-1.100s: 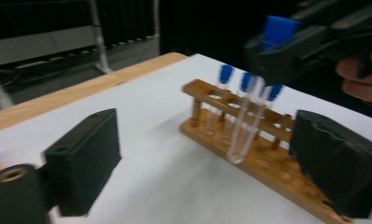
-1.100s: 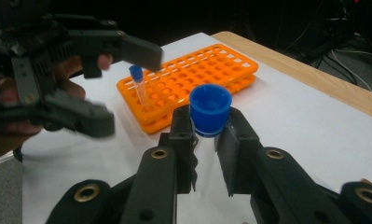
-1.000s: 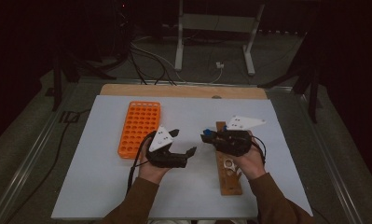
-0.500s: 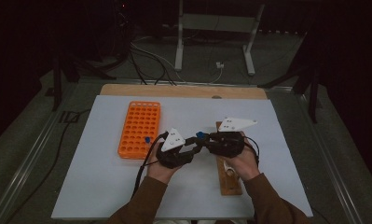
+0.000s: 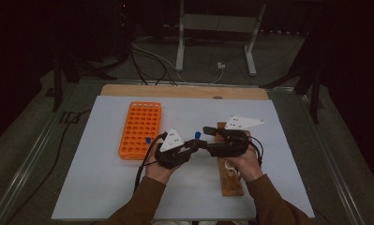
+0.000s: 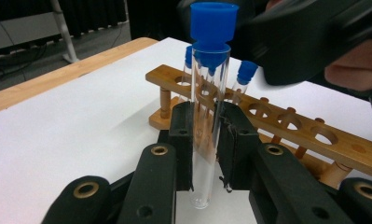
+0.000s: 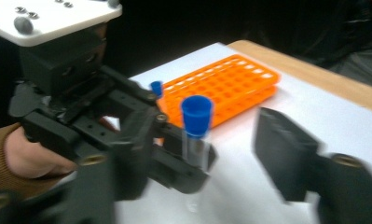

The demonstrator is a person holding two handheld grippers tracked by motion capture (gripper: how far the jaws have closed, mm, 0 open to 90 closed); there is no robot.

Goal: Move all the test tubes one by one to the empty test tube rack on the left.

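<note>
clamping one blue-capped test tube point(image 6: 207, 121), left hand-held gripper point(image 6: 206, 140), two racks point(image 5: 140, 129)

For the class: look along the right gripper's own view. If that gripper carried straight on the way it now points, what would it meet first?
Probably the blue-capped test tube, upright in the left gripper, standing just ahead between the right gripper's parted jaws. The orange rack lies farther behind; depth is hard to judge.

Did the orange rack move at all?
No. The orange rack sits in the same spot on the white mat, just as far from the wooden strip behind it.
</note>
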